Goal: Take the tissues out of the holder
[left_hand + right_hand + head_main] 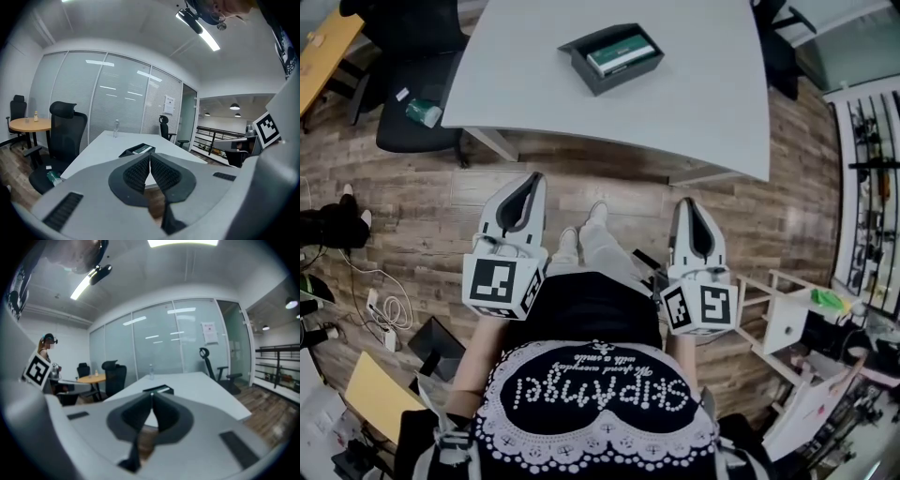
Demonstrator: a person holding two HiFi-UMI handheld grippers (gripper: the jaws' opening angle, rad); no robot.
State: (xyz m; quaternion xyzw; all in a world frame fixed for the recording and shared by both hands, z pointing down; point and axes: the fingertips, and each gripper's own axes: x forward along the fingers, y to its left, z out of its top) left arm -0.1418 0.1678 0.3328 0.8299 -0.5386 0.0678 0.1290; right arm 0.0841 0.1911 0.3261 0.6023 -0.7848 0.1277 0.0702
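Observation:
A black holder (pixel 611 58) stands on the white table (pixel 694 103), well ahead of me, with a green and white tissue pack (pixel 622 52) lying inside it. Both grippers hang close to my body over the wooden floor, short of the table's near edge. My left gripper (pixel 533 178) is shut with nothing between its pads. My right gripper (pixel 687 203) is shut and empty too. In the left gripper view the holder (pixel 137 150) shows just beyond the closed left gripper (pixel 149 156). The right gripper view has the holder (pixel 158 390) right behind the right gripper (pixel 152 394).
A black office chair (pixel 412 103) with a green thing (pixel 423 112) on its seat stands at the table's left. A white shelf unit (pixel 787 323) is at my right, cables (pixel 380 305) lie on the floor at my left. A water bottle (pixel 116 127) stands at the table's far end.

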